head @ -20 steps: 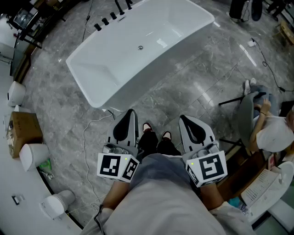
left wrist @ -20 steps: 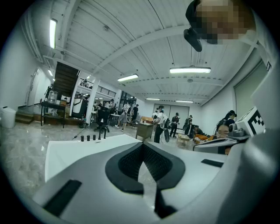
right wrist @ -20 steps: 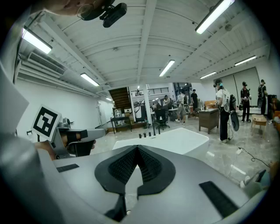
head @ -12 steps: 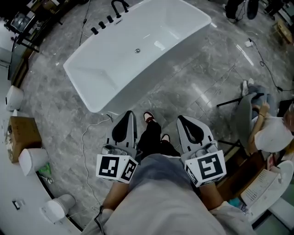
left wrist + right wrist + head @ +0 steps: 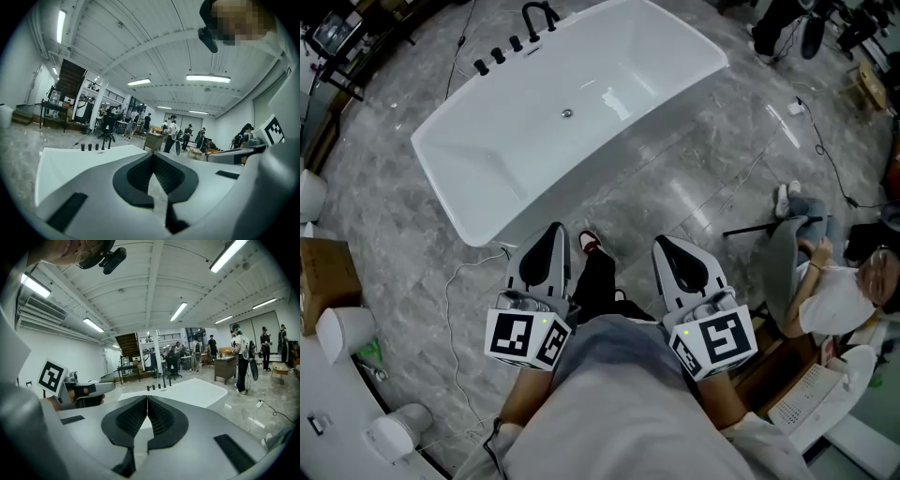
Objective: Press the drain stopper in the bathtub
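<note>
One bathtub with one drain stopper, well apart from left gripper and right gripper, fingers clenched empty.

The bathtub is smooth, glossy white, with a small shiny metal drain stopper and matt black tap fittings. The floor is polished grey stone-look tile. My left gripper and right gripper have matt grey plastic shells with finely ribbed black pads.
</note>
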A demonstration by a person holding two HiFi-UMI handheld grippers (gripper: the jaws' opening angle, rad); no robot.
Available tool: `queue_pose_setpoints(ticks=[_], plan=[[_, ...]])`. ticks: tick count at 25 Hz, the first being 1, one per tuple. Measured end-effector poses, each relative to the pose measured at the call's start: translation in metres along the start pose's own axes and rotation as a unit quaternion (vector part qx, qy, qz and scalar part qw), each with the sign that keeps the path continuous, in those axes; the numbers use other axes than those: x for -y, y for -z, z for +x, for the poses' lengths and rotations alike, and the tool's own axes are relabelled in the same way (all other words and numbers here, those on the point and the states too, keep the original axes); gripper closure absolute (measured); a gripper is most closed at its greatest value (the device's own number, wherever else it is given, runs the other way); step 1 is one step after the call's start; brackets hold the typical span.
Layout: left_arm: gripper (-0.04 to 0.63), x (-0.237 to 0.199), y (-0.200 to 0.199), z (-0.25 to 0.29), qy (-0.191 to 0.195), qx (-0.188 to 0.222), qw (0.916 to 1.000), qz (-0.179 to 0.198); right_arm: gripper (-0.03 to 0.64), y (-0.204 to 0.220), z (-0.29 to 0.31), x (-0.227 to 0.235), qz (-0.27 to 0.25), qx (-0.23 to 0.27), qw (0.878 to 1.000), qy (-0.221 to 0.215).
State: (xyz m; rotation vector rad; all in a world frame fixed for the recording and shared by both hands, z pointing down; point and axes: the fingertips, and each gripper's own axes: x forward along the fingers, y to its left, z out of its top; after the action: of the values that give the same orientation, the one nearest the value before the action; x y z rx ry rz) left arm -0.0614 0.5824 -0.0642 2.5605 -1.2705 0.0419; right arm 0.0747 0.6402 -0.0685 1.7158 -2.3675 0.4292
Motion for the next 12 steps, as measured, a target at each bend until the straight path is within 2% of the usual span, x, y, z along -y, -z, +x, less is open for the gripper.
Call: queue_pose_setpoints(ticks=[12], plan=[[0.589, -0.062, -0.022, 0.096, 0.009, -0.012, 0.9998, -0.013, 0.598, -0.041, 0.107, 0.031, -0.015, -0.019, 0.999, -0.021]])
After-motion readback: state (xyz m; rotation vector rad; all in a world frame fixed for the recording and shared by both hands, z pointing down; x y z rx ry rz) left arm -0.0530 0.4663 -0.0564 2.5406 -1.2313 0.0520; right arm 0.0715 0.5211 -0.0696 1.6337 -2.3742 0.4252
